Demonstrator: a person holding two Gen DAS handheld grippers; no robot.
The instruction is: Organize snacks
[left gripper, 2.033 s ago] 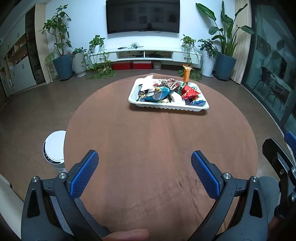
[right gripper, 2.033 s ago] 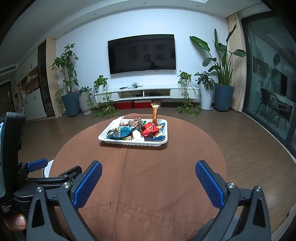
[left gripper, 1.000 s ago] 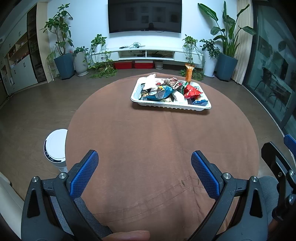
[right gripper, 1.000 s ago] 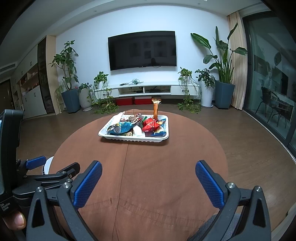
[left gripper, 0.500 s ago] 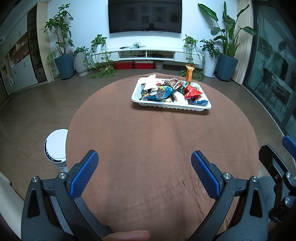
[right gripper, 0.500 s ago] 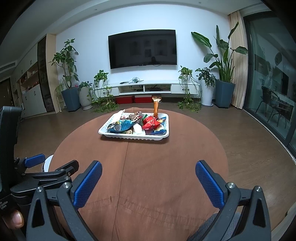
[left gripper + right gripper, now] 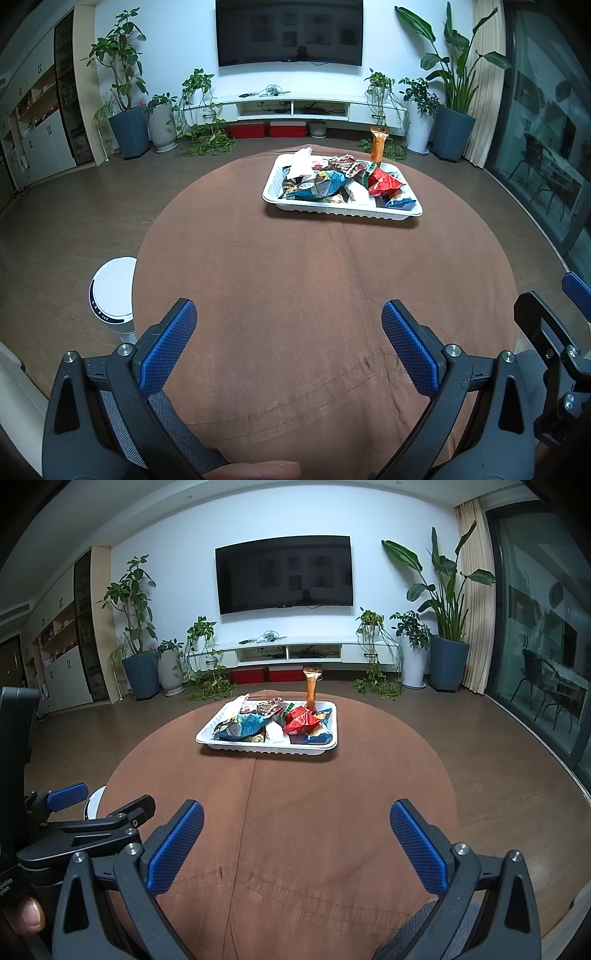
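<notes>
On the brown round table [image 7: 295, 295], the snacks [image 7: 332, 181] sit heaped in the white tray [image 7: 343, 212], slightly farther off than a moment ago, while left gripper [image 7: 288, 339] and right gripper [image 7: 295, 838] hover wide open, empty, well short.

Tray [image 7: 341, 213] on the far half of the worktop [image 7: 295, 295], holding a heap of snack packets [image 7: 332, 181]; one packet [image 7: 378, 146] stands upright at its far right corner. Both claws near the near edge: left claw [image 7: 289, 332] beside right claw [image 7: 297, 832].
</notes>
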